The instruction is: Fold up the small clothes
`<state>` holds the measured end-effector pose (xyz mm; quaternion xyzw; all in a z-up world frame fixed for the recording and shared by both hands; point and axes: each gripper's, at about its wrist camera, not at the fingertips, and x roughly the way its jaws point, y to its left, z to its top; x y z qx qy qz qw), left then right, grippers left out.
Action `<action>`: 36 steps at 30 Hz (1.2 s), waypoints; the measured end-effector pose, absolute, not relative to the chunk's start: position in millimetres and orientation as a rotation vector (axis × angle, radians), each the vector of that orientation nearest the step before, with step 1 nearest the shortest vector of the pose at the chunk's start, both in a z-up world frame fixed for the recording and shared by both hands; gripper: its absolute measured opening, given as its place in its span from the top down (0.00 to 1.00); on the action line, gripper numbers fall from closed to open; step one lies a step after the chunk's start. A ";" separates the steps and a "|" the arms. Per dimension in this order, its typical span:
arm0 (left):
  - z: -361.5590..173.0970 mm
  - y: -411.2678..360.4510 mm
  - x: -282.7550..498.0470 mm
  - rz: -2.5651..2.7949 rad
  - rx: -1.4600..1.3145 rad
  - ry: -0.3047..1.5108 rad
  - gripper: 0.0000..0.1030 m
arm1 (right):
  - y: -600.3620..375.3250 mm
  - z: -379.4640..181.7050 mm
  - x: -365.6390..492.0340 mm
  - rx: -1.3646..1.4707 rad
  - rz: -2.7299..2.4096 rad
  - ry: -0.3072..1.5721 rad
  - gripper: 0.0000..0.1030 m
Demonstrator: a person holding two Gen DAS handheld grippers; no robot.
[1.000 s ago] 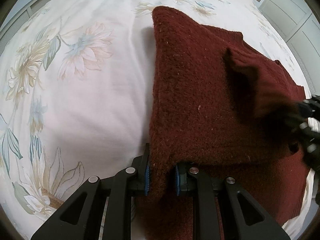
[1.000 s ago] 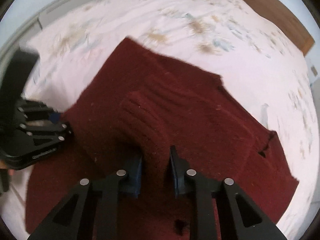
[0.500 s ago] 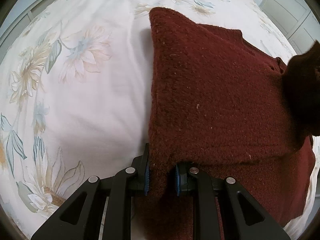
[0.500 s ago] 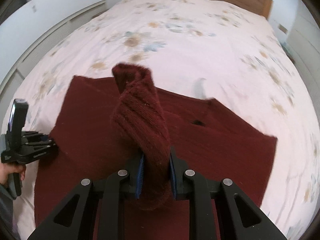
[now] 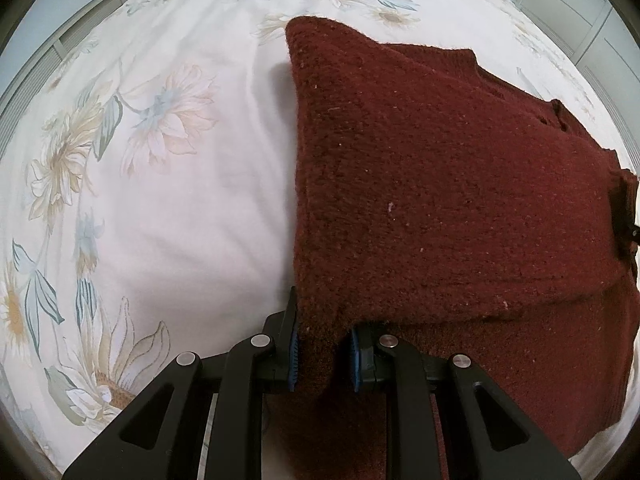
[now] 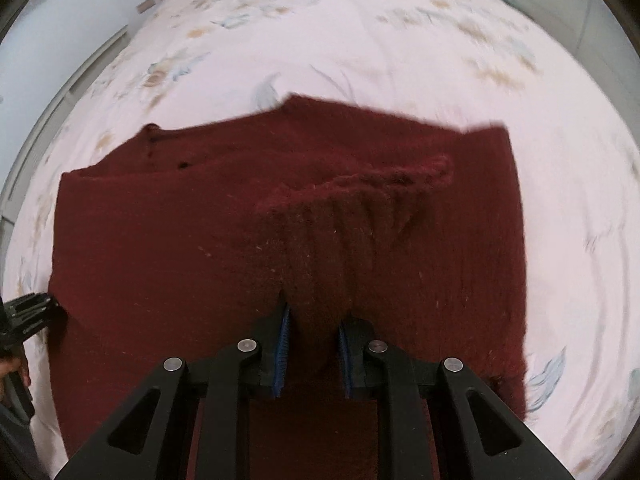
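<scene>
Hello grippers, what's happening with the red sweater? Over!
Left gripper shut on sweater edge. Right gripper shut on ribbed sleeve. Nothing in the way.

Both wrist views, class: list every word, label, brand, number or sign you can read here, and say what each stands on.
None can be read. The dark red sweater shows no tag or print, the floral bedspread bears only flowers, and the left gripper and right gripper show no legible marking.

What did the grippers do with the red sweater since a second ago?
The right gripper carried the ribbed sleeve across the sweater toward its far side, still pinching it. The left gripper stayed clamped on the sweater's edge, and the flowered bedspread didn't change.
</scene>
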<state>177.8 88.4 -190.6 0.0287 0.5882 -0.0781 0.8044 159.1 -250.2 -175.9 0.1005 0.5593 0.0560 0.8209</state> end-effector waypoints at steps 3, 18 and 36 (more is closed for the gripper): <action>-189.2 89.6 178.4 -0.165 0.059 1.261 0.83 | -260.4 -179.5 156.2 0.272 0.116 1.188 0.79; -178.9 109.4 174.5 -0.148 -0.041 1.259 0.65 | -288.9 -165.0 134.3 0.043 -0.048 1.191 0.35; -111.3 32.9 155.4 -0.210 0.133 1.048 0.01 | -185.6 -125.0 133.1 -0.120 0.093 1.029 0.00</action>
